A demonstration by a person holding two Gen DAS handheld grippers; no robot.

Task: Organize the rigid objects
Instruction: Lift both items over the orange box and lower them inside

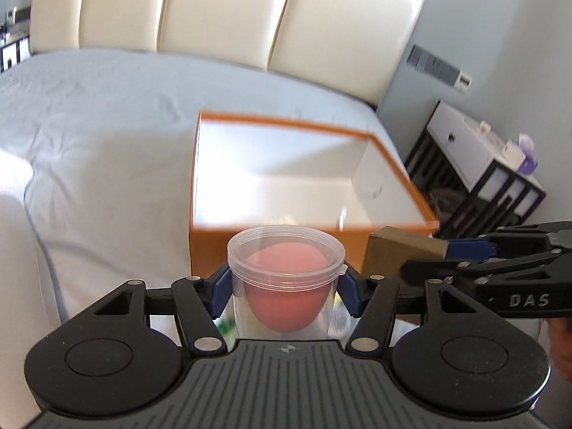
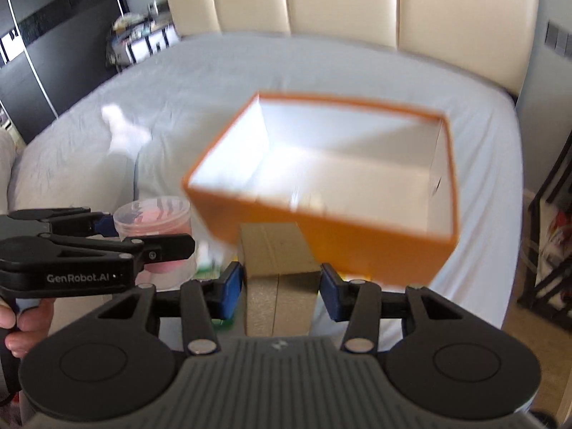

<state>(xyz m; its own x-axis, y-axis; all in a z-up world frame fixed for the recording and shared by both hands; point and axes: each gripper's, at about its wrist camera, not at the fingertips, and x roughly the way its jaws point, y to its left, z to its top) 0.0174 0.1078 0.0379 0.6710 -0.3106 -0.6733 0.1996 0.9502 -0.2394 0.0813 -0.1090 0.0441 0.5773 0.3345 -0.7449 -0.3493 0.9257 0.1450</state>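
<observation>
My left gripper is shut on a clear plastic cup with a pink egg-shaped sponge inside, held upright just in front of an open orange box with a white inside. The cup and left gripper also show in the right wrist view. My right gripper is shut on a small brown cardboard box, held before the orange box. The cardboard box and right gripper show at the right of the left wrist view.
The orange box rests on a bed with a pale blue sheet and a cream padded headboard. A black-and-white nightstand stands right of the bed. A white cloth lies on the sheet. Dark wardrobe doors stand at left.
</observation>
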